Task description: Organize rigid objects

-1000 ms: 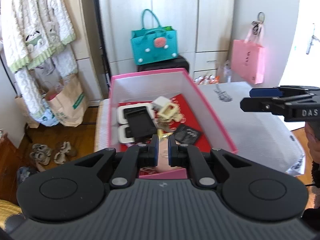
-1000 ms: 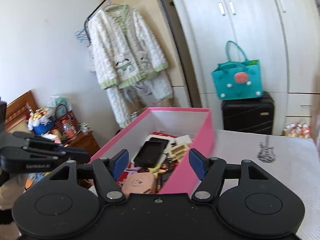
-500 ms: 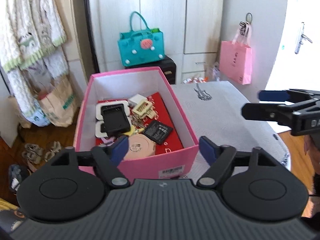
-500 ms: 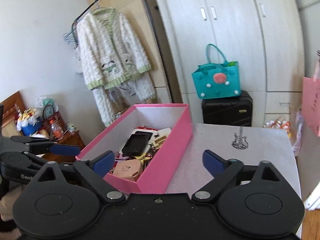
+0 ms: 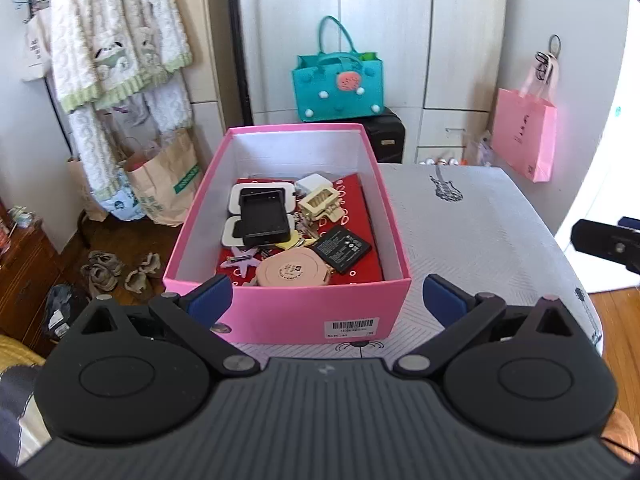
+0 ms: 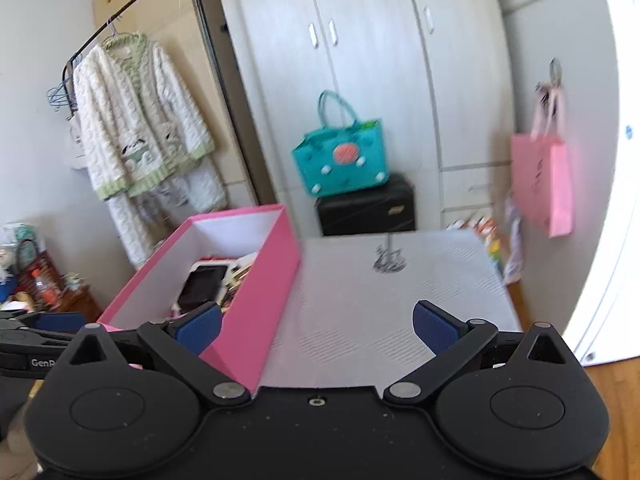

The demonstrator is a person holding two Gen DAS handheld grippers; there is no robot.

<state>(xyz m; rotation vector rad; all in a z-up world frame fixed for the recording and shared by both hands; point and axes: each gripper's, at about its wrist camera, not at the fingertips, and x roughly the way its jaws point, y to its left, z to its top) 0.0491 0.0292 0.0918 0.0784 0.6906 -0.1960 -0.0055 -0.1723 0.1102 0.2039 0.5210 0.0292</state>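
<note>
Both hand-held grippers backed off, jaws just opened, empty; left view shows pink box [image 5: 288, 316] contents

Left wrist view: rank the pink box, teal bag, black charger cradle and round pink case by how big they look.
1. pink box
2. teal bag, though it stands farther back
3. black charger cradle
4. round pink case, close to the cradle in size, so that order is unsure

Box [image 5: 280, 312] on table [image 5: 472, 232], left; compact [image 5: 290, 272], battery [image 5: 342, 249] inside, near front.
</note>
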